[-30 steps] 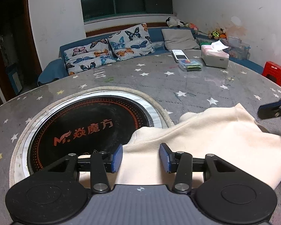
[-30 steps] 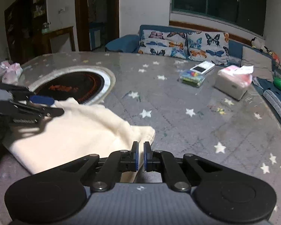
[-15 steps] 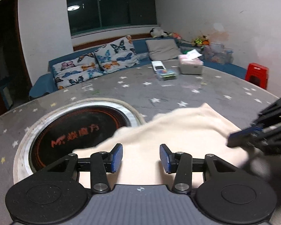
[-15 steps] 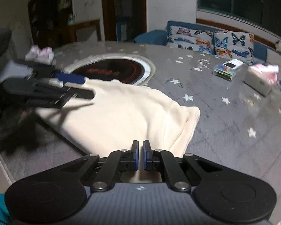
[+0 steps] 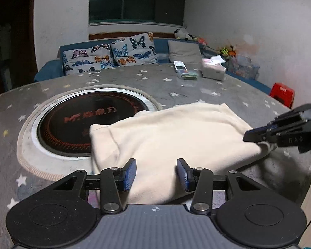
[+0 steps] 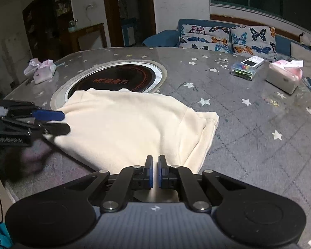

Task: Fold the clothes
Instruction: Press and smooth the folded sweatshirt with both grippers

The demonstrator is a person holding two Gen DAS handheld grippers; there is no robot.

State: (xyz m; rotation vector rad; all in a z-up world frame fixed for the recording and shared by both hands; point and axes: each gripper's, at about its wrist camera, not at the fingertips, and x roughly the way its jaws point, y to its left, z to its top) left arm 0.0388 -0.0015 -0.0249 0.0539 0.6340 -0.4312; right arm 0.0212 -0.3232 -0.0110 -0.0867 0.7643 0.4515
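Note:
A cream garment (image 5: 176, 132) lies folded on the grey star-patterned table (image 5: 165, 87), and its far corner overlaps the round black hob. My left gripper (image 5: 156, 173) is open over the garment's near edge, blue pads apart with cloth under them. From the right wrist view the left gripper (image 6: 66, 121) sits at the garment's (image 6: 130, 124) left corner, one finger above the other. My right gripper (image 6: 155, 171) is shut, with the garment's edge at its tips. In the left wrist view the right gripper (image 5: 247, 137) pinches the garment's right corner.
A round black hob (image 5: 72, 124) is sunk into the table. At the far side sit a tissue box (image 6: 284, 78), a phone on a clear box (image 6: 246, 68) and a pink bag (image 6: 41, 72). A sofa with butterfly cushions (image 5: 114, 58) runs behind, with a red stool (image 5: 282, 94) at the right.
The left gripper has moved sideways along the garment's near edge, and the right gripper now shows closer to it. The right view has swung to face the garment. Neither gripper's jaws changed.

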